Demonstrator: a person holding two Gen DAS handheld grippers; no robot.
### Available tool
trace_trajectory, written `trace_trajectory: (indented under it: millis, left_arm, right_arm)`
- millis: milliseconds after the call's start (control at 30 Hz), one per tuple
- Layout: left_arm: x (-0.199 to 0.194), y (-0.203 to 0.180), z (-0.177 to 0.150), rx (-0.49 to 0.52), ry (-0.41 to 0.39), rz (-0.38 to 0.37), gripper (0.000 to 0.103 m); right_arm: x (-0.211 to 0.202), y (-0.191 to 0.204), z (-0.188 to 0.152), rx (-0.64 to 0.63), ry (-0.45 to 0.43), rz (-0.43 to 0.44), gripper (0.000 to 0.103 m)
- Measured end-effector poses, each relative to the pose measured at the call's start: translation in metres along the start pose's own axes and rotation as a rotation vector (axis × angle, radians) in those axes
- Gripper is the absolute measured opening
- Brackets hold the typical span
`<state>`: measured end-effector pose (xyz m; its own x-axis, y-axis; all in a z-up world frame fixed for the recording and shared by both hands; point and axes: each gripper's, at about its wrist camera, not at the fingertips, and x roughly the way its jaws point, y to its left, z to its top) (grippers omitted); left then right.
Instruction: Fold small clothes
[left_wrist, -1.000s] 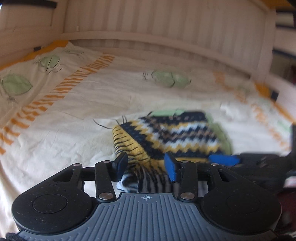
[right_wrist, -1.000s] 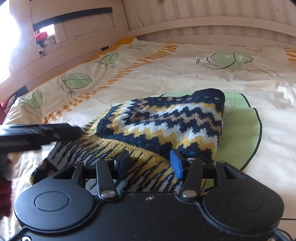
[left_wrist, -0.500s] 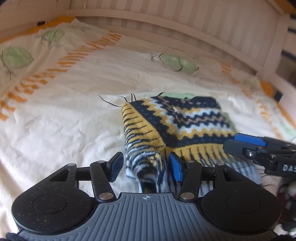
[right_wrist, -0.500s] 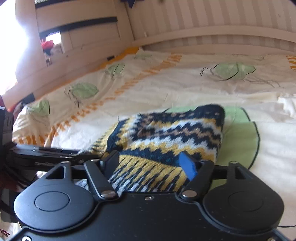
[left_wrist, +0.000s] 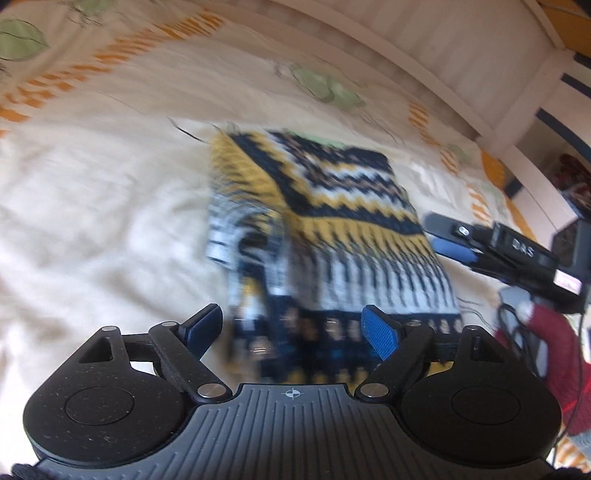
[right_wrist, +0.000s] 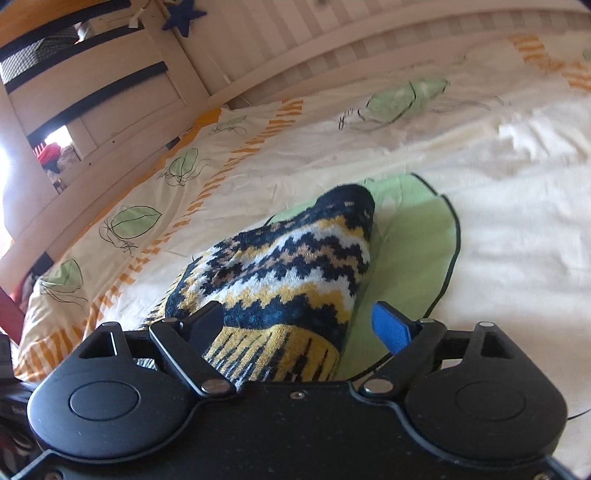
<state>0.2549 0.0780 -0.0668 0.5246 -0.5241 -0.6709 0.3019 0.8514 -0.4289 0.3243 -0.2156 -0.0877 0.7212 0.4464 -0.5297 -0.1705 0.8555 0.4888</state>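
A folded knitted sweater (left_wrist: 332, 229) (navy, yellow and white zigzags) is being left lying mid-bed on the cream sheet (left_wrist: 92, 221), away from the wooden rail (left_wrist: 424, 55). The left gripper (left_wrist: 293, 328) and right gripper (right_wrist: 299, 321) are both being held spread wide, grasping nothing, over its near edge.

Reading off the left wrist view now: white letters "DAS" show on the black body of the right gripper (left_wrist: 480, 243) coming in from the right edge. Behind them sits a small red-and-white sticker (left_wrist: 567, 281), its print too blurred to read. In the right wrist view, faint pale lettering on a black device (right_wrist: 14, 410) at the bottom left, illegible.
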Motion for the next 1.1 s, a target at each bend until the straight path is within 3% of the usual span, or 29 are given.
trace_trajectory:
  millis: [200,367,400,433,467,500,567,833,1100]
  left_arm:
    - [0.037,0.0,0.024,-0.007,0.042,-0.054,0.087]
    - [0.05,0.006,0.037,-0.033,0.053,-0.112,0.086]
    - [0.051,0.009,0.038,-0.043,0.053,-0.13,0.08]
    - [0.052,0.012,0.039,-0.059,0.056,-0.15,0.063]
    - [0.053,0.016,0.041,-0.083,0.066,-0.179,0.054]
    - [0.054,0.021,0.042,-0.119,0.084,-0.214,0.046]
    - [0.053,0.026,0.043,-0.149,0.101,-0.234,0.04]
    - [0.033,0.01,0.036,-0.145,0.17,-0.325,0.035]
    - [0.015,-0.014,-0.016,-0.105,0.287,-0.392,0.035]
  right_arm:
    - [0.027,-0.021,0.001,0.118,0.071,0.071,0.092]
    - [0.04,-0.026,0.003,0.169,0.064,0.155,0.096]
    - [0.042,-0.027,0.003,0.192,0.069,0.186,0.095]
    - [0.043,-0.026,0.002,0.207,0.075,0.21,0.09]
    - [0.044,-0.025,0.001,0.208,0.085,0.219,0.081]
    - [0.044,-0.023,-0.001,0.195,0.097,0.199,0.06]
    - [0.039,-0.022,-0.006,0.184,0.099,0.185,0.054]
    - [-0.03,-0.004,-0.023,0.206,0.091,0.114,0.052]
    - [-0.13,0.008,-0.088,0.225,0.123,0.059,0.052]
